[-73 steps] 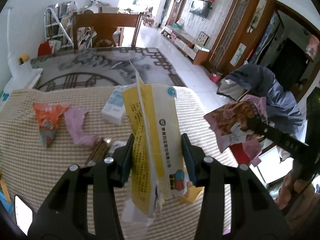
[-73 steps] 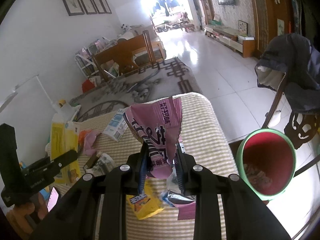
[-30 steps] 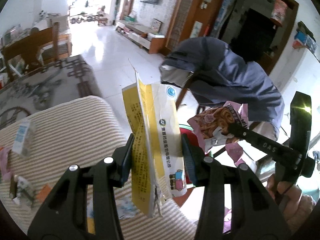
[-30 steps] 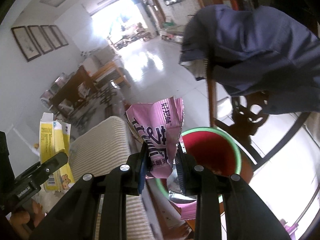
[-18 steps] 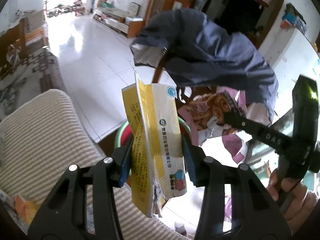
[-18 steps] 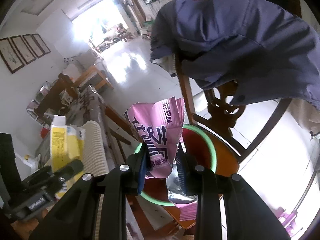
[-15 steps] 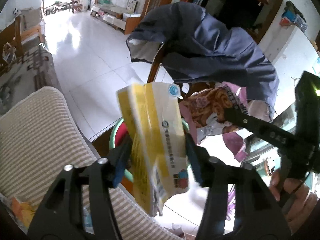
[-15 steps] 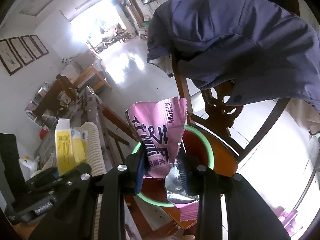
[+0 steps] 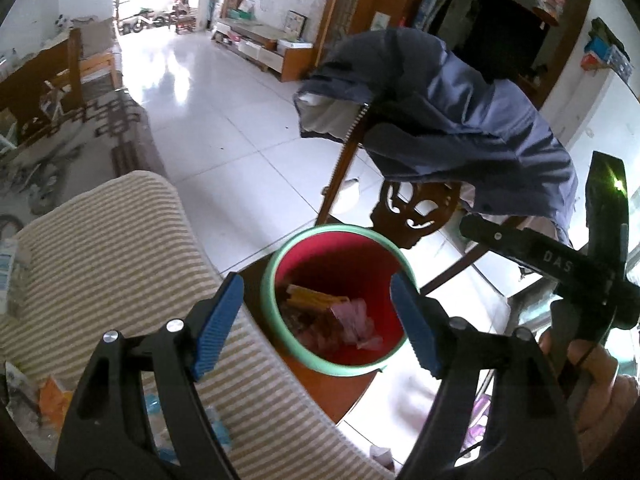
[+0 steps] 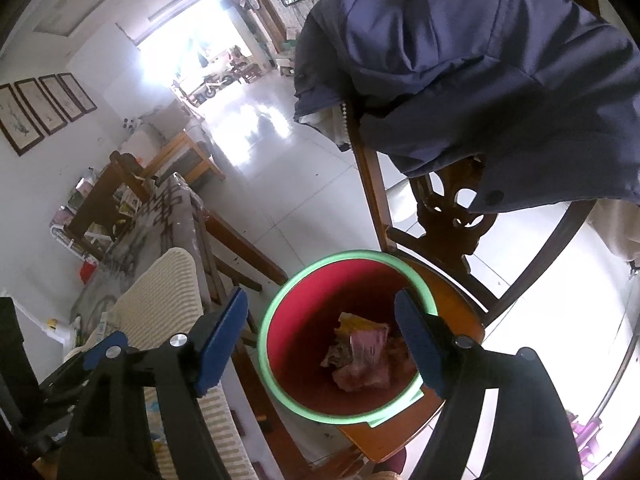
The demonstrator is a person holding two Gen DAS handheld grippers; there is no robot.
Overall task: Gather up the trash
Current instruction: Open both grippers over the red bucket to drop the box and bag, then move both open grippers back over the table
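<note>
A red bin with a green rim [image 9: 276, 264] stands on a wooden chair seat; it also shows in the right wrist view [image 10: 280, 300]. Inside lie the yellow package [image 9: 316, 298] and the pink wrapper [image 9: 356, 322], also seen from the right wrist as yellow package [image 10: 358, 324] and pink wrapper [image 10: 366, 346]. My left gripper [image 9: 316, 324] is open and empty above the bin. My right gripper [image 10: 322, 338] is open and empty above the bin; it shows at the right of the left wrist view [image 9: 520, 240].
The striped table [image 9: 104, 248] lies left of the bin, with wrappers [image 9: 52, 396] and a small carton [image 9: 6, 264] left on it. A blue jacket [image 9: 440, 108] hangs over the chair back [image 9: 416, 212] behind the bin. Tiled floor beyond.
Both grippers opened over the bin. The yellow package dropped from the left one and the pink wrapper from the right one; both now lie inside the bin.
</note>
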